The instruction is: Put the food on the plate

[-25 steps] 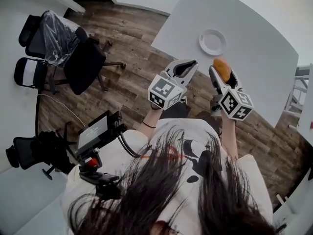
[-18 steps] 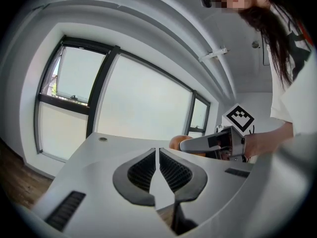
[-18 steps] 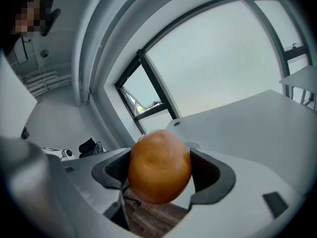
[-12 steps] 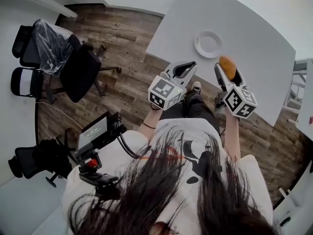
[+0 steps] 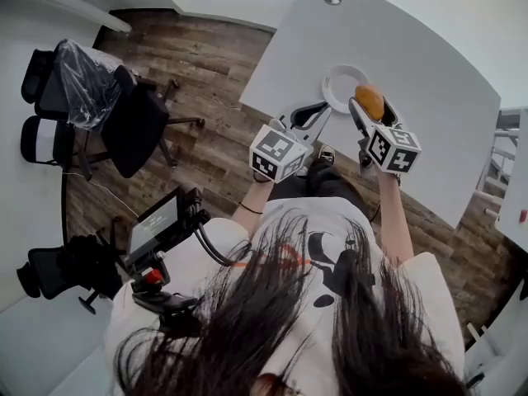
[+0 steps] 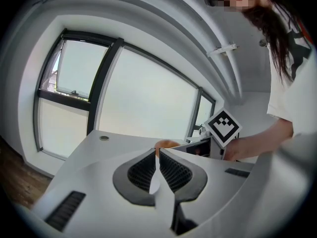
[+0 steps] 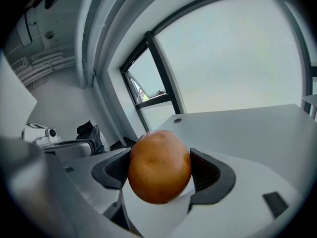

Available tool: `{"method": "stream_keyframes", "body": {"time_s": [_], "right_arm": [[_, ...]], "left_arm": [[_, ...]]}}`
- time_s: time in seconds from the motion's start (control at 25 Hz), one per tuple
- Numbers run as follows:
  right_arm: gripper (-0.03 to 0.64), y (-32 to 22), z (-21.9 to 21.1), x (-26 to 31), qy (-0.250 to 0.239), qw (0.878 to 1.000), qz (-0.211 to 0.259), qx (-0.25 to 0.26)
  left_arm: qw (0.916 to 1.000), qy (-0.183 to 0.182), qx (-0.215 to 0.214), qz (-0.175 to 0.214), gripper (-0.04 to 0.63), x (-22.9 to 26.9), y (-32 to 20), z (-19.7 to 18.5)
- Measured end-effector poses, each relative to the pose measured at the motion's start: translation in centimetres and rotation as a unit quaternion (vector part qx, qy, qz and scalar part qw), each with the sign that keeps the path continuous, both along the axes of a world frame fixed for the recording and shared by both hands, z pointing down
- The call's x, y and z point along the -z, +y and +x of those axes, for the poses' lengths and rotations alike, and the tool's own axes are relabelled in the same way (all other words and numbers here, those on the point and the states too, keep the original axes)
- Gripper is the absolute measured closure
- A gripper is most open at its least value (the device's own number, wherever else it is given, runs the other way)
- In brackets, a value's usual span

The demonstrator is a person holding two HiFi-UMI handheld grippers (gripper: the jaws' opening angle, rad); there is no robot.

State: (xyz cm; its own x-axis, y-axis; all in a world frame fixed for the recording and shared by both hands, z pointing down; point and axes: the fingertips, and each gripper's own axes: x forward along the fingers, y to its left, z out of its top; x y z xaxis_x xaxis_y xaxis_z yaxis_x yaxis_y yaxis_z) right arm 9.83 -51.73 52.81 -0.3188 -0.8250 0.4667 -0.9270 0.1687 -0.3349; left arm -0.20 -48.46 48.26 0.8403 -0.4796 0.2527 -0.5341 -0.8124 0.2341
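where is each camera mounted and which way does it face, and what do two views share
Head view: on the person's head, looking steeply down at the table, plate, left gripper and right gripper; hair, shirt and forearms show.
Left gripper view: on the left gripper, looking along its shut jaws over the table toward windows; the person's hand shows.
Right gripper view: on the right gripper, looking along jaws clamped on the food toward a window; no body shows.
Shared: all three show the food and table.
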Motion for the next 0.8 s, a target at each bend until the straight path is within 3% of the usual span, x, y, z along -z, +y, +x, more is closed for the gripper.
{"method": "stream_keyframes", "body": {"time_s": [0.4,0.8], "right_arm": [[0.246,-3.6,-2.7,-6.1,0.086,0.99,-0.039,0.107],[0.246,-4.4,-3.6,-8.6,0.118,0.982,-0.058,0.138]], "left_arm": [[0.9995,-0.005,0.03,0.002,0.589,0.7,-2.8,0.0],[0.9989,-0.015,0.042,-0.012,0.589,0.4,-3.5,-0.1]]}}
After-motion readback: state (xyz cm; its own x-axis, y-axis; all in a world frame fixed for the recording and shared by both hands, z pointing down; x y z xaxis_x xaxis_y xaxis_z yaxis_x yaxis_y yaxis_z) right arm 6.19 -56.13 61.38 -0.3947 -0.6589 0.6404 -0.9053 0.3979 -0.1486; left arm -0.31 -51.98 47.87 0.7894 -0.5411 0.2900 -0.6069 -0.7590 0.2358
